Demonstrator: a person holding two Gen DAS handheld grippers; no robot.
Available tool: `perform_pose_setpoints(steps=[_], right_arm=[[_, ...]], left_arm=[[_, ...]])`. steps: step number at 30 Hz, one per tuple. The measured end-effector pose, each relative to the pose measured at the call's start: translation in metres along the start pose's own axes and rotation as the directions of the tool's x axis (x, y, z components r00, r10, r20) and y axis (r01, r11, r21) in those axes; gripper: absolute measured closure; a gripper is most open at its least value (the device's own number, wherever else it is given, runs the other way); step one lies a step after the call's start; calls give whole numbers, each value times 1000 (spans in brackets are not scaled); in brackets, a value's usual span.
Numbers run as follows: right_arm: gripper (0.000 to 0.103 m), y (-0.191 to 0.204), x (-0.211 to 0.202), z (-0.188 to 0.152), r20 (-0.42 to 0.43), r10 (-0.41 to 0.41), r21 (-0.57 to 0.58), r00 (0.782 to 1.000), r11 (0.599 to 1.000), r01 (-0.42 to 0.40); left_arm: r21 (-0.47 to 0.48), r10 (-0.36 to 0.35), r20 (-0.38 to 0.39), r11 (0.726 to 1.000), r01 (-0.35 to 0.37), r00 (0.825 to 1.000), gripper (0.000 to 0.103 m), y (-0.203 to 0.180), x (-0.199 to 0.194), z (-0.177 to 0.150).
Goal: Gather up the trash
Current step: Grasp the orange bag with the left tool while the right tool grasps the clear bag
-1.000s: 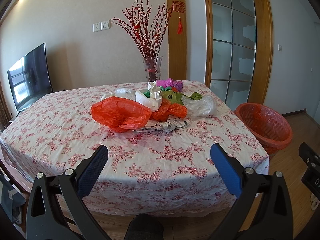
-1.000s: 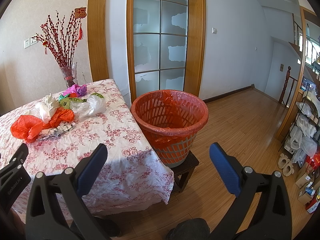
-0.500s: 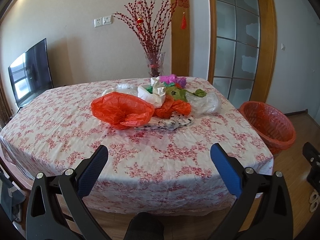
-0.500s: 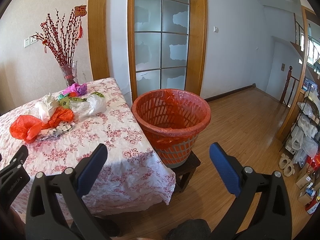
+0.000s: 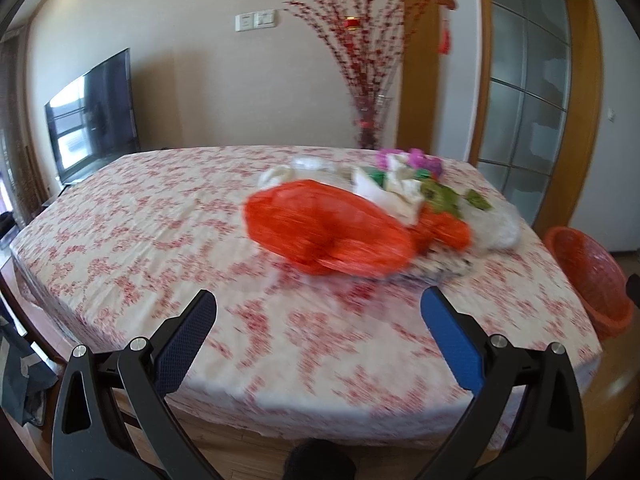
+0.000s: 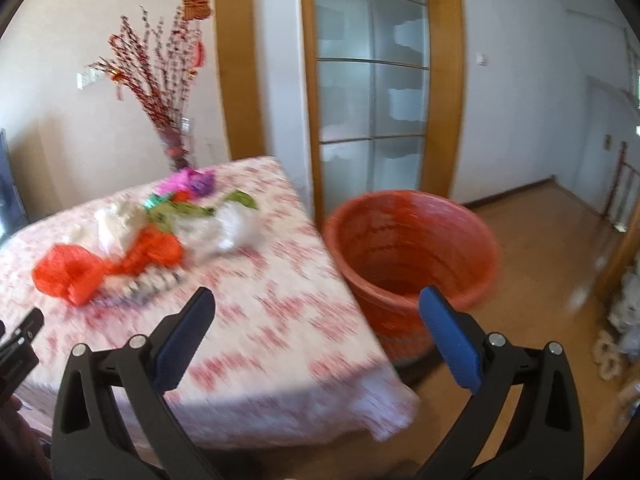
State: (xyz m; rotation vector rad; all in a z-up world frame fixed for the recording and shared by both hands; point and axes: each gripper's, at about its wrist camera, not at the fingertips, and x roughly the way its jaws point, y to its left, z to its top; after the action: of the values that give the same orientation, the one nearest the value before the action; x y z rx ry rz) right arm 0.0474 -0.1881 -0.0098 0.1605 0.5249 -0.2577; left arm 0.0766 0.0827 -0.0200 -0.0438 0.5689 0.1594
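Note:
A pile of plastic trash lies on the floral-clothed table (image 5: pixel 160 240): a big orange bag (image 5: pixel 320 228), white bags (image 5: pixel 392 196), a clear bag (image 5: pixel 496 224), green and purple wrappers (image 5: pixel 420 160). The pile also shows in the right wrist view (image 6: pixel 152 236). My left gripper (image 5: pixel 318 320) is open and empty, over the near part of the table, short of the orange bag. My right gripper (image 6: pixel 316 320) is open and empty, above the table's right edge beside the orange waste basket (image 6: pixel 412 248).
The basket (image 5: pixel 588 268) stands just off the table's right side. A glass vase of red branches (image 5: pixel 368 120) stands at the table's back edge. A TV (image 5: pixel 92 116) is at the left. A glass door (image 6: pixel 372 92) and wooden floor (image 6: pixel 540 220) lie to the right.
Both grippers have moved forward towards the table and the trash pile, which looks larger and nearer. The views are motion-blurred. Both jaws stay open.

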Motion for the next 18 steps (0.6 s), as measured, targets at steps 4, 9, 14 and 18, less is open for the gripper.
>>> perform_pose_setpoints(steps=[4,9,14,18], right_arm=[[4,18,36,21,-16,40,11,999,999,-40],[17,48,98,44,-94,105,17,990,994,-104],[30,67,152,57,-169,123,43,978,992,-118],[40,79,182,60,-214,113,44,970,993,-106]], left_arm=[[-32,51,-6,998,-51,999,2,21,19,11],[-61,57,-38,996,-59,998,2,43,44,23],[-75,37,-36,996,-40,999,2,54,59,31],[-63,13,-26,998,-15,1000,2,54,66,36]])
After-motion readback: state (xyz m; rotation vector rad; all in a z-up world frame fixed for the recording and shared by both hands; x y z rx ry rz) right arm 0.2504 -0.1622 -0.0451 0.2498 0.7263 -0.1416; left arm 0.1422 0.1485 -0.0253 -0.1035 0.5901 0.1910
